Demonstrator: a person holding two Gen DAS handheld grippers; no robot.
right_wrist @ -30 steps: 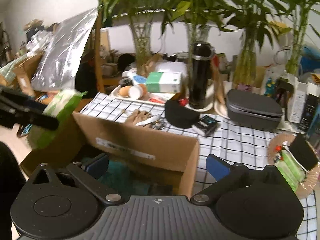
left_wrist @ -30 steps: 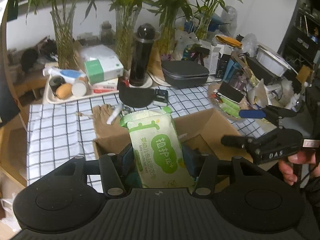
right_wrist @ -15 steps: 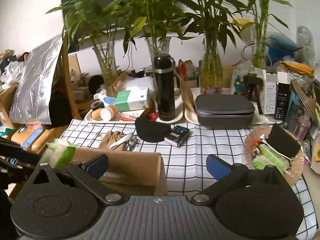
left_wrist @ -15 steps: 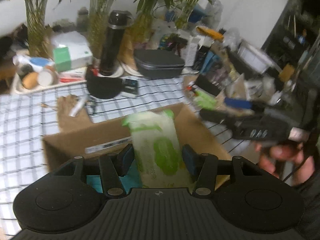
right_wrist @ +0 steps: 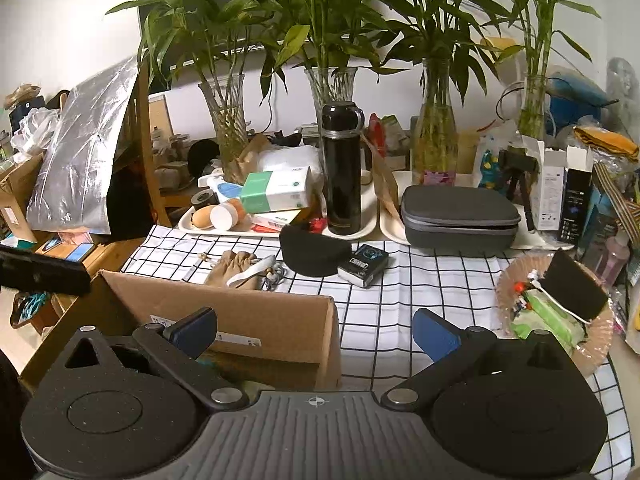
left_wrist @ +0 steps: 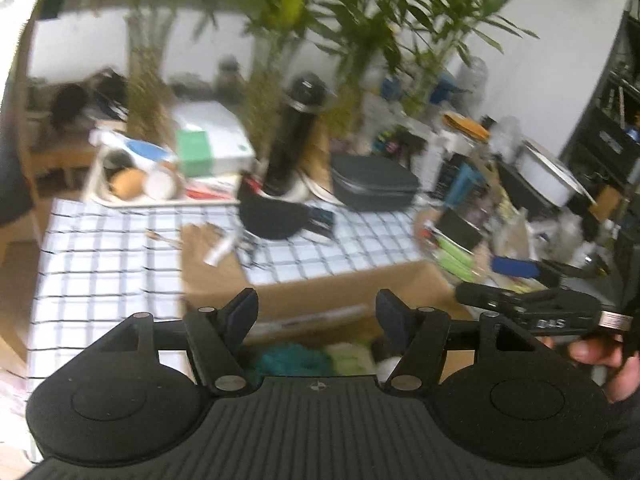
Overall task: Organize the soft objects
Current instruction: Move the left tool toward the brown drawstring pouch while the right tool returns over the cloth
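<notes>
My left gripper (left_wrist: 318, 306) hangs over the open cardboard box (left_wrist: 320, 300). Its jaws are opening and nothing is between them. Below them, inside the box, lie a teal soft item (left_wrist: 292, 360) and the pale green wipes pack (left_wrist: 348, 356); the view is blurred. My right gripper (right_wrist: 314, 324) stands open and empty above the box's (right_wrist: 256, 320) right end, and it also shows as the right gripper (left_wrist: 520, 308) in a hand. A tan cloth pouch (right_wrist: 234, 268) and a black soft case (right_wrist: 312, 252) lie on the checked cloth (right_wrist: 420, 288). The left gripper (right_wrist: 40, 276) shows at the left edge.
A woven dish (right_wrist: 600, 344) at the right holds a green pack (right_wrist: 548, 316) and a black block. Behind stand a black flask (right_wrist: 342, 168), a grey zip case (right_wrist: 456, 216), a tray with a tissue box (right_wrist: 276, 192), and vases of bamboo.
The left gripper has let go of the green wipes pack, which now lies in the box, and its jaws have spread. The right wrist view has swung from the box toward the table.
</notes>
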